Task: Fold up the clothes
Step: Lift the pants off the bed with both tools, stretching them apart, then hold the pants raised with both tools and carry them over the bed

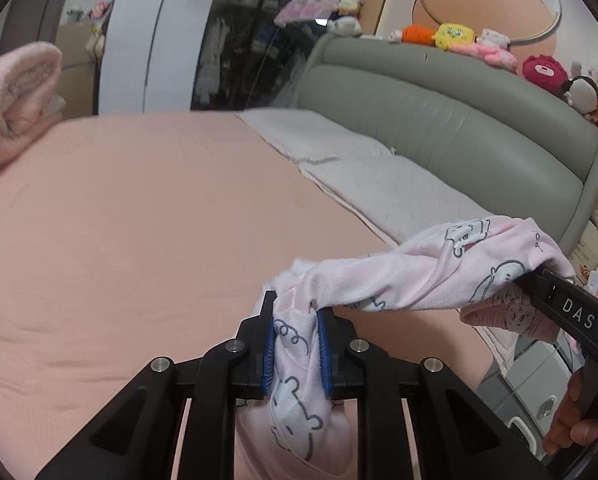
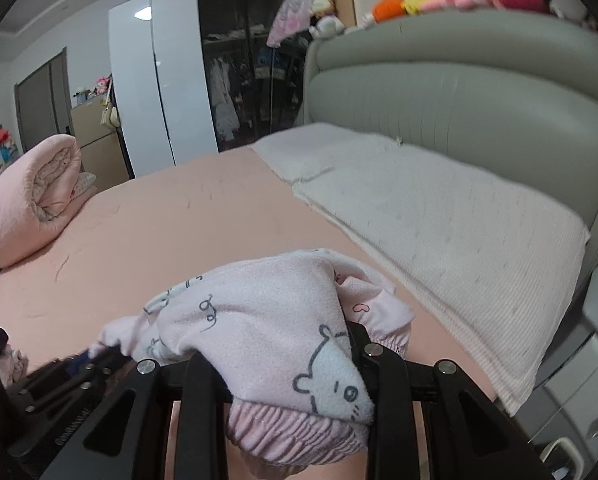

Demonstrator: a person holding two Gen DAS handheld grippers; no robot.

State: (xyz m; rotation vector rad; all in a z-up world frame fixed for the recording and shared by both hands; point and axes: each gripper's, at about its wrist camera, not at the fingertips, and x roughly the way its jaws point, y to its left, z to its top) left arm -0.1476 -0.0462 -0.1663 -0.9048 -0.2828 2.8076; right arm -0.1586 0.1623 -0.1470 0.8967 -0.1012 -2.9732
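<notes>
We saw left hand-held gripper (image 1: 297, 344) pinching pink printed garment (image 1: 427, 276); right hand-held gripper (image 2: 299, 354) clamped its cuffed end, above bed (image 1: 139, 208).

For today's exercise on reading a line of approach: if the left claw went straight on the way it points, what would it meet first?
Probably the pink bed sheet: the left claw, shut on the pink printed garment, points slightly downward over open bed. Depth is hard to judge.
</notes>
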